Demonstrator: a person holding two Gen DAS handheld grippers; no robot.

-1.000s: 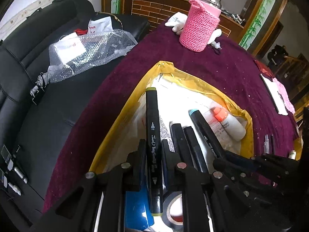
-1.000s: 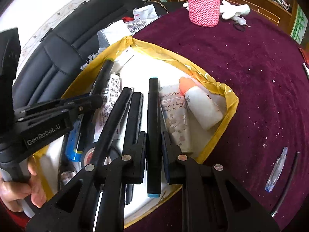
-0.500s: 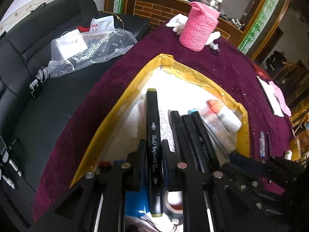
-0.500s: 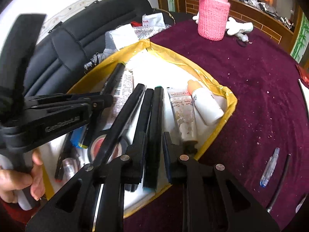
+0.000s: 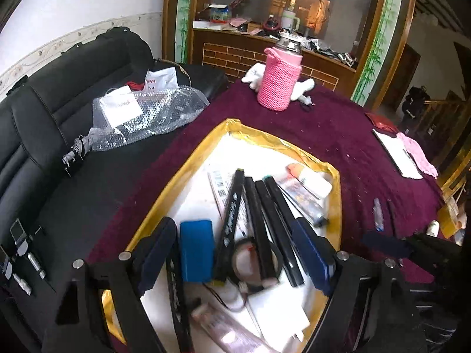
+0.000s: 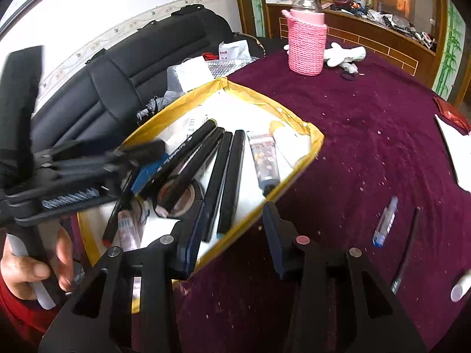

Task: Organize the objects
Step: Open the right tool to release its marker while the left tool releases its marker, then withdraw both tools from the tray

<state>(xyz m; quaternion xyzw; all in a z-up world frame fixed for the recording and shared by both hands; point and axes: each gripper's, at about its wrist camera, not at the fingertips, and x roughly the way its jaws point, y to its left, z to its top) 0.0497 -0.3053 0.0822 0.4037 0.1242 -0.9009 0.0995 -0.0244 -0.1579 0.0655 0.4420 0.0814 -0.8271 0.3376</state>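
Markers (image 5: 232, 223) lie side by side in the yellow-rimmed tray (image 5: 194, 170), four long black barrels fanned over a roll of black tape (image 5: 253, 261), with a blue block (image 5: 195, 250) to their left and a printed tube (image 5: 303, 197) and a white, orange-capped bottle (image 5: 312, 178) to their right. By my reading, this is the release step: both markers just set down now rest among the others. The left gripper (image 5: 235, 253) has its jaws opening wide, hanging over the tray with nothing pressed between the pads; the right gripper (image 6: 232, 235) is opening too, its jaws straddling the tray's near rim and holding nothing.

Next, I judge, come the loose things on the maroon velvet cloth (image 6: 368, 135): a clear blue-tipped pen (image 6: 385, 220) and a thin black stick (image 6: 407, 247) to the right, well apart from the tray. Both are slim, smooth and low, so a pinch must reach close to the pile. A pink knitted bottle sleeve (image 6: 307, 48) stands far back.
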